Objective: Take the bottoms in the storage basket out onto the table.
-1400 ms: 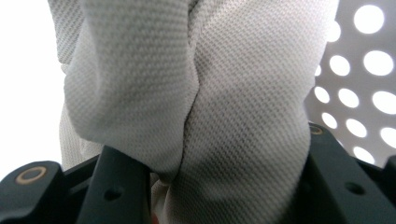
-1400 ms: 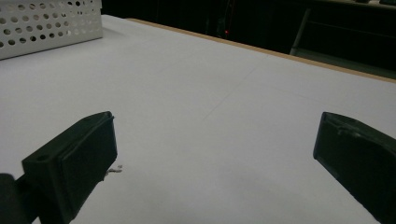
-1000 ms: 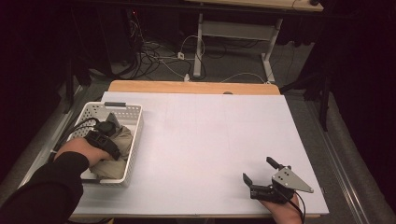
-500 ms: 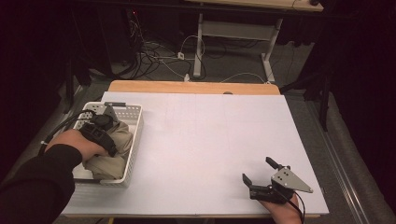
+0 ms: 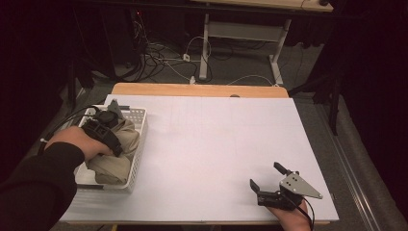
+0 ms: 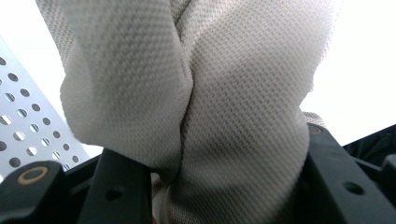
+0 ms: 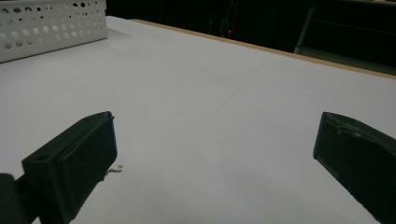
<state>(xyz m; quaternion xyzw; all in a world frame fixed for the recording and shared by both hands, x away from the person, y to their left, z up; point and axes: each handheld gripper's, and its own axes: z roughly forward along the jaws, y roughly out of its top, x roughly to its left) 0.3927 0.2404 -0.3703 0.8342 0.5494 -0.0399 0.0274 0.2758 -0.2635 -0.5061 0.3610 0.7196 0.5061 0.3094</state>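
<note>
Between the jaws of the left gripper (image 5: 113,117), a thick bunch of beige cloth (image 5: 115,154) is being pinched, the pads pressing into its folds from both sides; the rest of the cloth is lying below and behind the gripper inside the white perforated basket (image 5: 139,144). Well apart from it, the right gripper (image 5: 267,179) is resting on the white table (image 5: 216,139), its jaws standing wide open with nothing but bare tabletop showing between them.

Dim room: cables (image 5: 163,57) strewn across dark floor (image 5: 240,67) beyond the table (image 5: 216,144).
</note>
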